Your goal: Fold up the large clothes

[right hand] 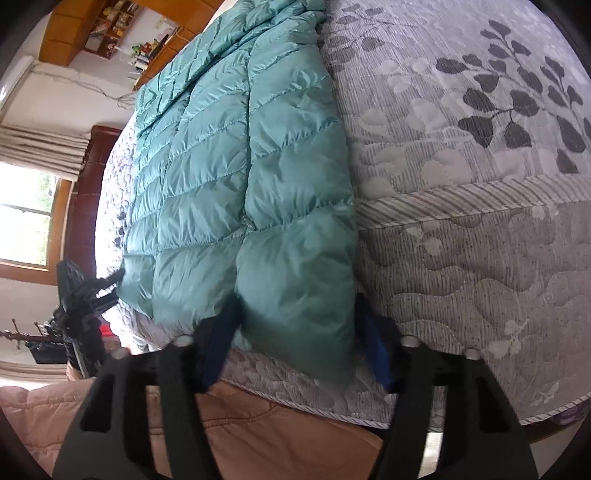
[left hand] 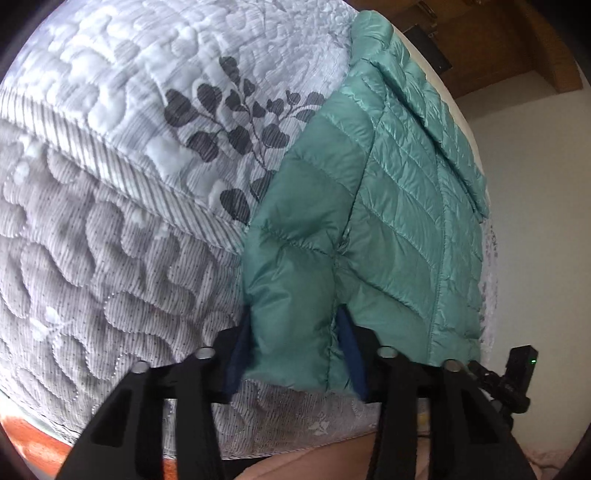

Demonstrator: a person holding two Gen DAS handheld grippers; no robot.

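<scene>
On the left, we hold the left gripper [left hand: 293, 354] down at the near edge of a mattress [left hand: 110, 236], its quilted grey-and-white cover printed with dark leaf sprigs. Its two blue pads [left hand: 236, 354] stand on either side of the bottom corner of a teal down jacket [left hand: 388, 206], and the puffy fabric fills the space between them. The pads look pressed into that corner, so we read it as gripped.

The jacket lies flat on the mattress top, running away from us, with its hem hanging a little over the near edge. In the left wrist view it takes up the right half of the bed; behind it we see wooden furniture [left hand: 546, 44] and a pale wall.

To the right, we hold the right gripper [right hand: 295, 350] at the jacket's other bottom corner. Its blue pads [right hand: 373, 347] flank the padded hem, which bulges between them; here too the pads seem to bear on the fabric, though this part of the view is blurred. In this view the jacket [right hand: 236, 155] stretches up and to the left, the leaf-printed mattress [right hand: 480, 184] open on its right. At the far left we see a window [right hand: 26, 214] with a curtain [right hand: 40, 147] above it, a wooden shelf [right hand: 110, 26] with small items, and the other gripper's black frame [right hand: 79, 295] beside the hem. Below the bed edge lies a pink quilted cover [right hand: 258, 424].
</scene>
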